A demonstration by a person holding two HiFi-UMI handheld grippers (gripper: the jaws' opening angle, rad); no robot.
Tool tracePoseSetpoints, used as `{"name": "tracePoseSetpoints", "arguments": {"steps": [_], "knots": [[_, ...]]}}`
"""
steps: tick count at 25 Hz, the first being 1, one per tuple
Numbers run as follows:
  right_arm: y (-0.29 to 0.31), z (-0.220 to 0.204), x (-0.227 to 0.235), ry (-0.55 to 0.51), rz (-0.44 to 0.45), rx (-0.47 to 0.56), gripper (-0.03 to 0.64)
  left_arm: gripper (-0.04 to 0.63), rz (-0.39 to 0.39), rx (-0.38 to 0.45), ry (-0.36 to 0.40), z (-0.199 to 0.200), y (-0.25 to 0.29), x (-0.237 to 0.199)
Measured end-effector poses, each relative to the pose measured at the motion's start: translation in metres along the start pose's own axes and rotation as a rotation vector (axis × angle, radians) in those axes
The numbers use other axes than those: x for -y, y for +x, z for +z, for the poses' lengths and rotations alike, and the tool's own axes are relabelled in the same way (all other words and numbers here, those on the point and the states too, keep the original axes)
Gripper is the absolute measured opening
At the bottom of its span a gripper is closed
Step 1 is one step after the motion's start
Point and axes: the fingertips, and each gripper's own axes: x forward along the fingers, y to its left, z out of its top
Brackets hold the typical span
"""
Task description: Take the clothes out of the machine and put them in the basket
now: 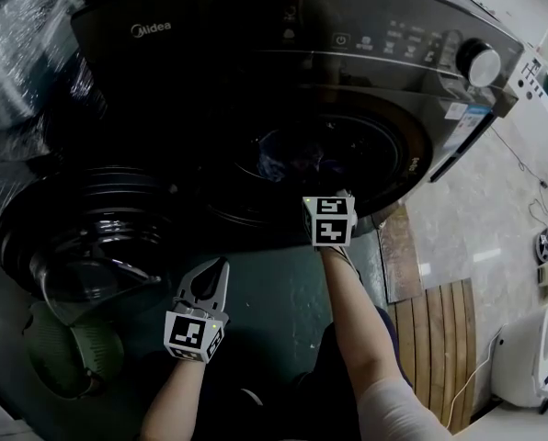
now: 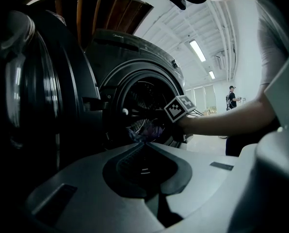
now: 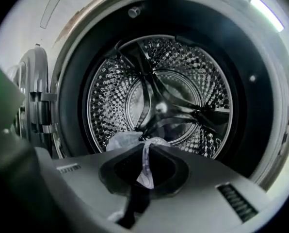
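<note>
Down at the washing machine's [image 1: 348, 53] mouth, the right claw [image 1: 336, 197] reaches inside. Left claw's [image 2: 144, 141] view: it's closed and empty, with a garment [image 2: 147, 130] at the drum's [image 2: 144, 98] lip. Right claw's view: clamped on that garment; best drawn out slowly, clear of the seal [image 3: 69, 130].

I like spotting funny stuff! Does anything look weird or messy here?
Nothing looks broken or spilled. The washer's door stands open, and the right gripper pinches a pale cloth at the mouth of the drum.
</note>
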Motion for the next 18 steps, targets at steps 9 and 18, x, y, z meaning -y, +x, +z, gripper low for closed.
{"name": "tracePoseSetpoints", "arguments": {"steps": [9,18], "knots": [[-0.027,0.010,-0.005,0.018,-0.006,0.037,0.026,0.020,0.004,0.003,-0.030,-0.003,0.002,-0.002],[-0.057,0.028,0.000,0.021,-0.016,0.090,0.026,0.020,-0.009,0.015,-0.089,-0.004,0.008,0.001]]}}
